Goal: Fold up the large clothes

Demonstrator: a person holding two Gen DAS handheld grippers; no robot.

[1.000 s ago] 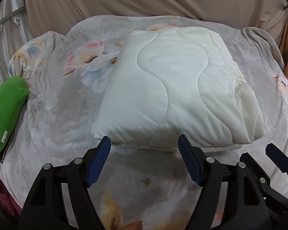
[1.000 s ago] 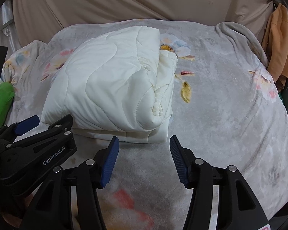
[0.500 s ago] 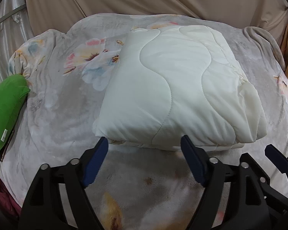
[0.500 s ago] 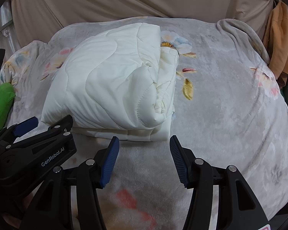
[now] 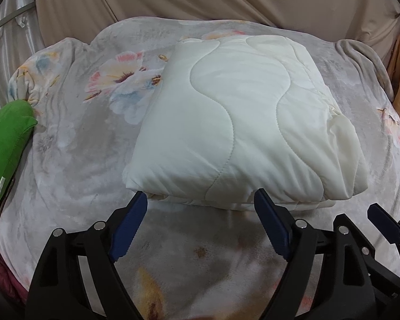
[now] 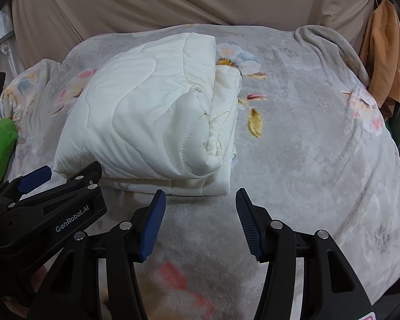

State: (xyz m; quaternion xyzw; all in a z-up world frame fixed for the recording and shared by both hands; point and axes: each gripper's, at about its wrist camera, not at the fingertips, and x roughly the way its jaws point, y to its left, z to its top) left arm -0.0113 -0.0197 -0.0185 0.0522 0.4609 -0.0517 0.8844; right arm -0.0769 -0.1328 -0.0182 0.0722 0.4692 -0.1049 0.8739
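A grey floral blanket covers the bed, beige cloth hanging behind. The folded white quilt lies in the middle. The left gripper jaws have just been opening and now stand wider than before, empty; the right gripper is half open, empty.

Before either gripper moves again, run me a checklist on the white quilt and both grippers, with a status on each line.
1. Left gripper free of cloth: ok. Its jaws have just been opening, with nothing between them.
2. Right gripper free of cloth: ok, jaws apart over bare blanket.
3. White quilt folded into a compact stack: ok, layers sit on one another.
4. Right-hand edge tidy: not ok, the rolled end bulges and the layers do not line up.
5. Quilt fully on the floral blanket: ok.
6. Green cushion away from the quilt: ok, it lies off at the blanket's left edge.
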